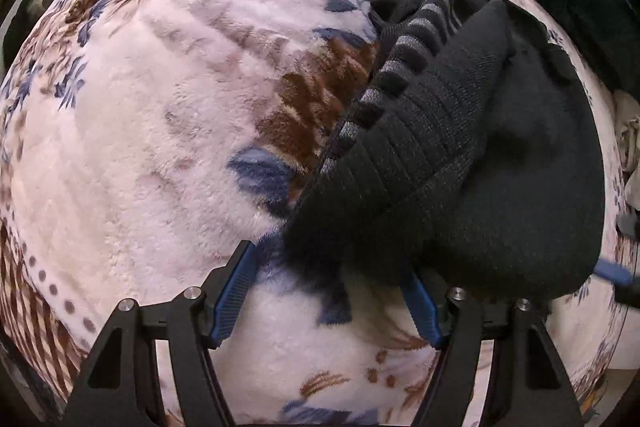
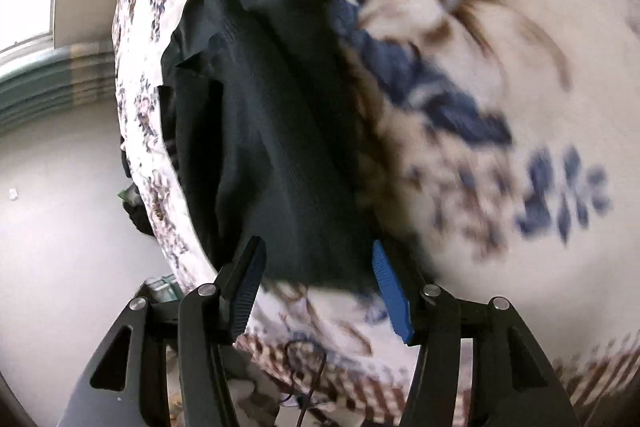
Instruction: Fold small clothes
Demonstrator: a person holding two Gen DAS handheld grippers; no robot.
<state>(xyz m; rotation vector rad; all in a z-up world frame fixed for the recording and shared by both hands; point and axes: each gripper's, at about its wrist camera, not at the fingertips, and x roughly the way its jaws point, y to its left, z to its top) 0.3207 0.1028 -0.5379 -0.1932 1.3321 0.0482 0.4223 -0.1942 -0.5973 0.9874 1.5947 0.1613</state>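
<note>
Now both grippers (image 1: 328,283) (image 2: 318,279) agape over clothes (image 1: 460,163)

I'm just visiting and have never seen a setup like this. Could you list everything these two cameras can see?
Blanket: one, cream fleece with blue and brown flowers, covering the whole work surface.
Socks: dark pile, one piece black with grey stripes; exact count unclear; right of the left view, reaching the left tool.
Dark garment: one, blackish green, lying on the blanket ahead of the right tool.
Cable: one, thin and black, below the blanket's edge.
Floor: pale, beside the bed.
Left tool: black, blue pads, open.
Right tool: black, blue pads, open.
</note>
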